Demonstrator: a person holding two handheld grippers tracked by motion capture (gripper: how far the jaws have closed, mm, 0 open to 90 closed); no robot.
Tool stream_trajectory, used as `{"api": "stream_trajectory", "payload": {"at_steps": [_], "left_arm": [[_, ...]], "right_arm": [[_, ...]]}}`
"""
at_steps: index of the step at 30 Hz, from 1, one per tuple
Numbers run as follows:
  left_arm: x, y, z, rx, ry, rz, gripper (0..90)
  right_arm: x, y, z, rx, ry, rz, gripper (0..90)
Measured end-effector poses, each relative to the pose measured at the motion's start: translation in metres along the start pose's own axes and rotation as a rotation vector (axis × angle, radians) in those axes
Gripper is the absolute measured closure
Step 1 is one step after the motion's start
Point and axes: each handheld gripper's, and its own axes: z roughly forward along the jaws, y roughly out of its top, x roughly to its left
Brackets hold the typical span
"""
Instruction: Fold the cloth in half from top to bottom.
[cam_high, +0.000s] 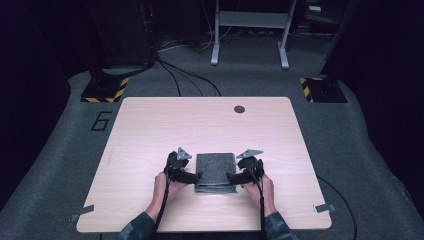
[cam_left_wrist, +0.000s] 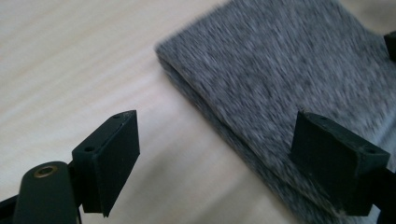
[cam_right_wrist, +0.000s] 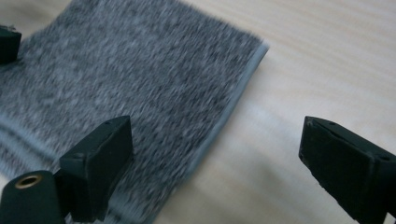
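With both jaws spread wide, each hand-held gripper flanks the folded grey towel on the worktop.

The towel lies toward the person's edge of the worktop, and here's the left hand-held gripper right at the towel's left edge, the right hand-held gripper at its right edge, neither one clamping anything. In the left gripper view, that left hand-held gripper has one jaw over bare wood and the other over the towel, whose stacked folded layers show along the near edge. The right gripper view has the right hand-held gripper straddling the towel's pale hemmed border. The high view adds a dark round hole well beyond the towel.
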Motion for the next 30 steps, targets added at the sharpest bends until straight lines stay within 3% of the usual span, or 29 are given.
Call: {"api": "stream_trajectory", "payload": {"at_steps": [1, 7, 10, 14, 18, 23, 30], "left_arm": [[-0.003, -0.002, 0.001, 0.013, 0.009, 0.023, 15.4], [-0.005, -0.004, 0.0, 0.009, 0.028, 0.045, 15.2], [-0.003, -0.004, -0.006, -0.01, 0.024, 0.027, 14.6], [0.005, -0.007, -0.028, -0.061, 0.044, 0.004, 11.8], [0.011, -0.011, -0.042, -0.077, 0.048, -0.009, 9.5], [0.018, -0.021, -0.066, -0.107, 0.068, -0.017, 8.6], [0.031, -0.04, -0.09, -0.123, 0.119, -0.035, 7.8]], "right_arm": [[0.003, -0.004, 0.0, 0.012, -0.001, 0.004, 9.2], [0.004, -0.012, 0.005, 0.007, -0.009, -0.011, 8.4], [0.002, -0.012, 0.0, -0.01, -0.001, -0.001, 8.3], [-0.006, -0.016, -0.023, -0.071, 0.017, 0.029, 8.2], [-0.013, -0.02, -0.039, -0.113, 0.022, 0.036, 8.0], [-0.028, -0.034, -0.069, -0.165, -0.01, 0.061, 7.8], [-0.046, -0.056, -0.089, -0.173, -0.067, 0.083, 7.8]]}}
